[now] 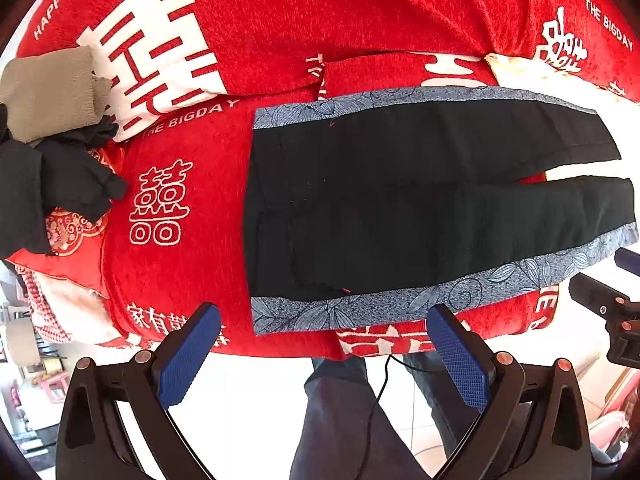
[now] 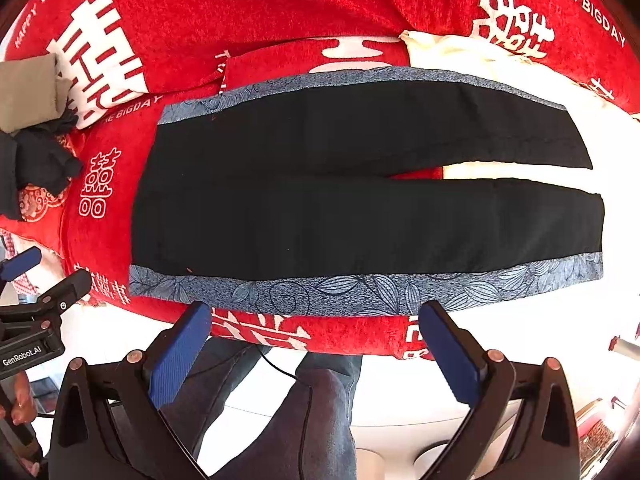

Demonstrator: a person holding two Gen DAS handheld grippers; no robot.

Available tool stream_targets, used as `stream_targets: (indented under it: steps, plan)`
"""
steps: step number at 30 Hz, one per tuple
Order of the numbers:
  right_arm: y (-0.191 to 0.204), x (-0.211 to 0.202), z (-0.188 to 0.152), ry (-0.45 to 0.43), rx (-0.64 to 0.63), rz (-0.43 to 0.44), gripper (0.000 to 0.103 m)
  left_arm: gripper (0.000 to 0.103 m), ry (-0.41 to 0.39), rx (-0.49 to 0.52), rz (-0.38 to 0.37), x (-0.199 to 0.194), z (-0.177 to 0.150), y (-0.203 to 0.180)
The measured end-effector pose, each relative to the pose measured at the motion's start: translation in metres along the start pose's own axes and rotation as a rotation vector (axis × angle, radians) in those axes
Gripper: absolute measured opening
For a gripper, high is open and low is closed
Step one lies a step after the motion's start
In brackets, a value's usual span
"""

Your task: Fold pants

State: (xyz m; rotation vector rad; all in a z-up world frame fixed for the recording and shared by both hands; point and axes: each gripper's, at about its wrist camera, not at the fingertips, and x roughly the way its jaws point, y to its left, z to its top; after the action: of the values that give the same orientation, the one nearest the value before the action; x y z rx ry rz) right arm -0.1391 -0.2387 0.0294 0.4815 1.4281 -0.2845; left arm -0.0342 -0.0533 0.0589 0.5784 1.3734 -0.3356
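Note:
Black pants [image 1: 380, 200] with blue-grey floral side stripes lie flat on the red blanket [image 1: 340, 12], waistband to the left, both legs spread to the right. They also show in the right wrist view [image 2: 360, 208]. My left gripper [image 1: 324, 324] is open and empty, held above the near stripe at the waist end. My right gripper [image 2: 316, 320] is open and empty, above the near stripe at mid-leg. Each gripper shows at the other view's edge, the right one [image 1: 612, 304] and the left one [image 2: 36, 308].
A beige folded cloth [image 1: 48, 92] and dark clothes [image 1: 60, 184] lie at the left of the blanket. A cream cloth [image 2: 460, 56] lies beyond the legs. The person's legs [image 1: 348, 412] and a cable [image 1: 384, 380] are below the near edge.

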Motion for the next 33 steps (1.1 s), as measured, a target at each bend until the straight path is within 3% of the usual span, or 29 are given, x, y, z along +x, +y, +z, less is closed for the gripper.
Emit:
stream_targets:
  steps: [17, 28, 33]
  plan:
    - [-0.016, -0.007, -0.003, -0.002, -0.045, 0.011, 0.103, 0.103, 0.008, -0.076, 0.025, -0.006, -0.022, -0.009]
    - [-0.016, -0.001, -0.002, 0.013, -0.045, 0.025, 0.103, 0.103, 0.000, -0.086, 0.052, -0.004, -0.028, 0.006]
    - [-0.013, 0.002, -0.001, 0.012, -0.030, 0.019, 0.103, 0.103, -0.010, -0.085, 0.008, 0.006, -0.026, 0.014]
